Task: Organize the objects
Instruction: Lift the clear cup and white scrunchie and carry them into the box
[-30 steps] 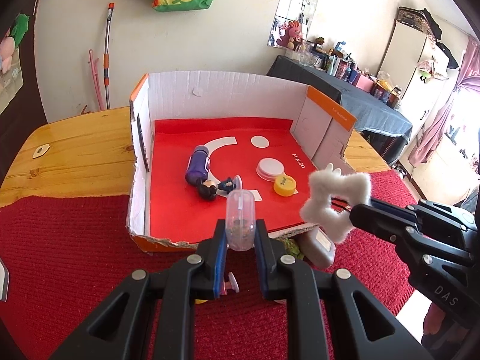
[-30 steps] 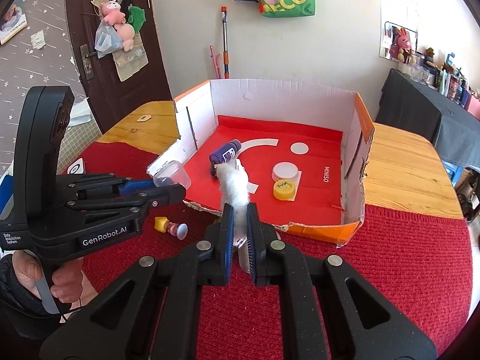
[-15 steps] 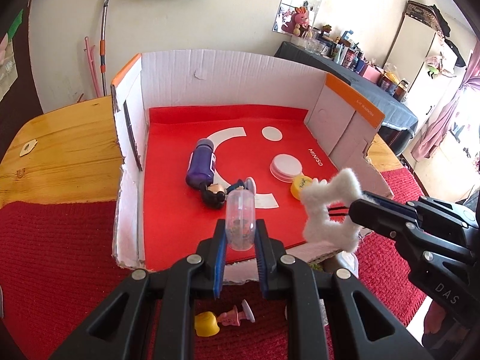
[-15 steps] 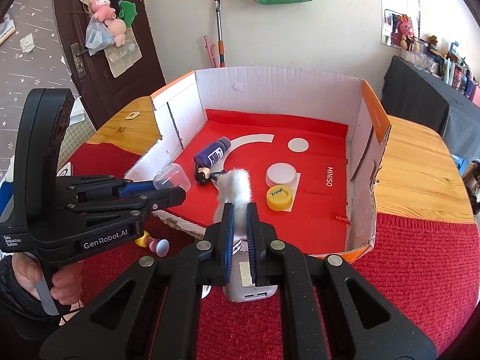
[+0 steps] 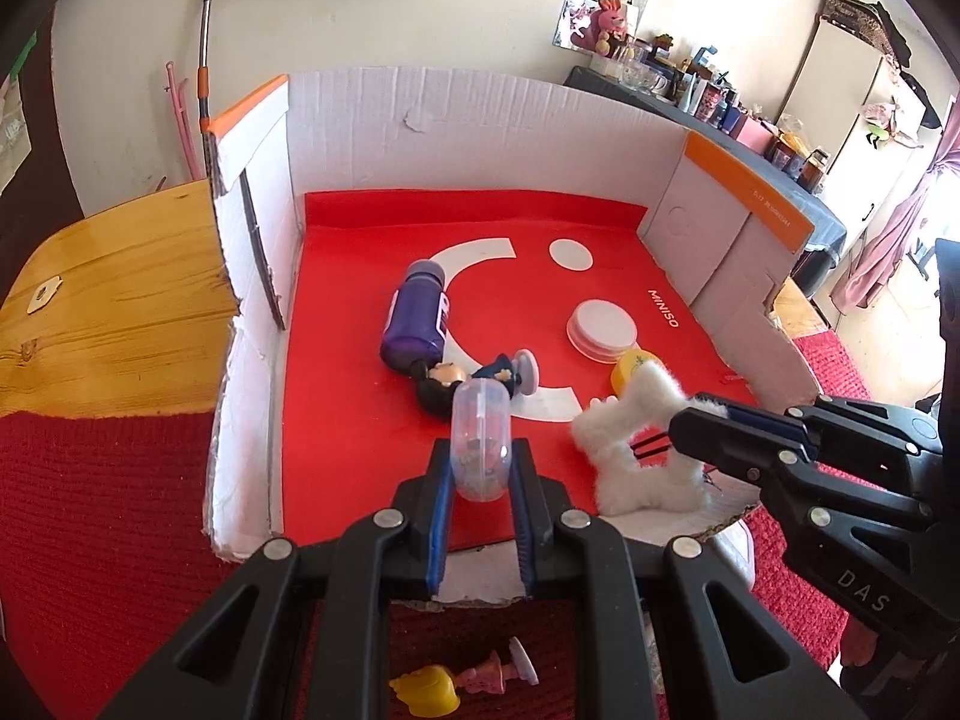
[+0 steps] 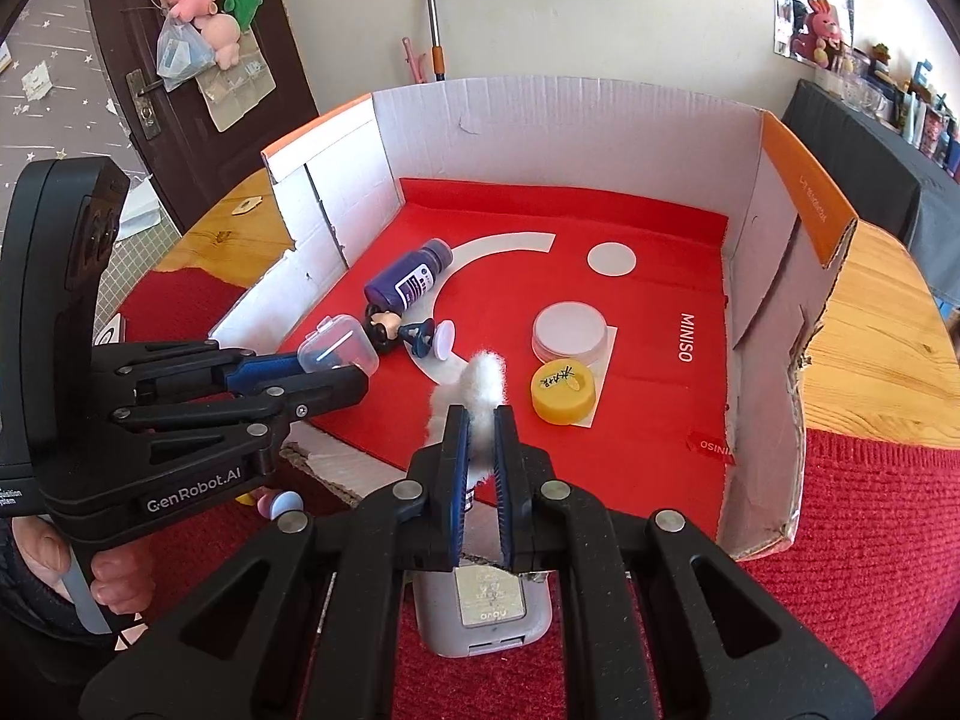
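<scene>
red cloth (image 5: 90, 510) covers wooden table (image 5: 108, 312), cardboard box (image 5: 480, 120) on it.

Wooden surface (image 6: 870, 324), partly under a red cloth (image 6: 870, 540). On it: open cardboard box (image 6: 540, 120); on the cloth: small yellow-haired figure (image 5: 456, 681), grey device (image 6: 486, 618).

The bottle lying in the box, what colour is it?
Dark purple, with a white label; the bottle shows best in the right wrist view.
</scene>
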A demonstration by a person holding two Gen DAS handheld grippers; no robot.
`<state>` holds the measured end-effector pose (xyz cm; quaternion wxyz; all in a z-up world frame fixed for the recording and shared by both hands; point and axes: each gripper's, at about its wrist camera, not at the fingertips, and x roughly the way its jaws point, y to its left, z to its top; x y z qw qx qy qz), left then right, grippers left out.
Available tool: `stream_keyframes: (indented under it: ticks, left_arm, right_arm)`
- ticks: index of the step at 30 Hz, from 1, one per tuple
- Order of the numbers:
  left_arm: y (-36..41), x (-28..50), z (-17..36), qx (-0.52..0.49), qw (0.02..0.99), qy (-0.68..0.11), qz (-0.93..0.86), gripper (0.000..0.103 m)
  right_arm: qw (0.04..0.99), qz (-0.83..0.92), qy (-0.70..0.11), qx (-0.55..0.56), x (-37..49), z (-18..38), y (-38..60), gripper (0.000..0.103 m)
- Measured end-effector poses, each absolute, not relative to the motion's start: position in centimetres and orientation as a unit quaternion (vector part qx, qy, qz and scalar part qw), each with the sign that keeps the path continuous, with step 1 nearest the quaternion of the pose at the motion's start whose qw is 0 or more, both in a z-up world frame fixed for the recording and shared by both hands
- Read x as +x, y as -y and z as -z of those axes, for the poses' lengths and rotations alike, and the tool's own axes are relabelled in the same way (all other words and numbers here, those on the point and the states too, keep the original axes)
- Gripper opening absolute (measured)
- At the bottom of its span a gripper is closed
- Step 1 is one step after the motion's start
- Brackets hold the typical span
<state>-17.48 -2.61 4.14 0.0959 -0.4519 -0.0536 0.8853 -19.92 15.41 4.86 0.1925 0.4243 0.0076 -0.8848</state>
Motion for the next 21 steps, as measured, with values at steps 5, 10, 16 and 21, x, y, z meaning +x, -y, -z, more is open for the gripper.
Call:
stream_keyframes:
  ticks: [5, 10, 16, 21]
  left_arm:
    - [2.7, -18.0, -4.3, -0.451, 0.100, 0.055, -0.885, 0.018]
    - [2.5, -18.7, -4.0, -0.456, 0.102, 0.051, -0.883, 0.018]
    - [2.4, -19.3, -3.7, -0.458, 0.099, 0.051, -0.882, 0.018]
    - [2.7, -20.2, -3.2, -0.461, 0.092, 0.054, -0.881, 0.018]
  right_arm:
    - [0.191, 0.884, -0.004, 0.427, -20.3, -4.5, -15.3, 0.008]
    - [0.188, 0.883, -0.001, 0.431, -20.6, -4.2, -15.3, 0.008]
    - [0.187, 0.882, 0.001, 0.433, -21.2, -4.0, -15.5, 0.008]
    - [0.182, 0.884, 0.006, 0.431, -21.8, -3.8, -15.7, 0.008]
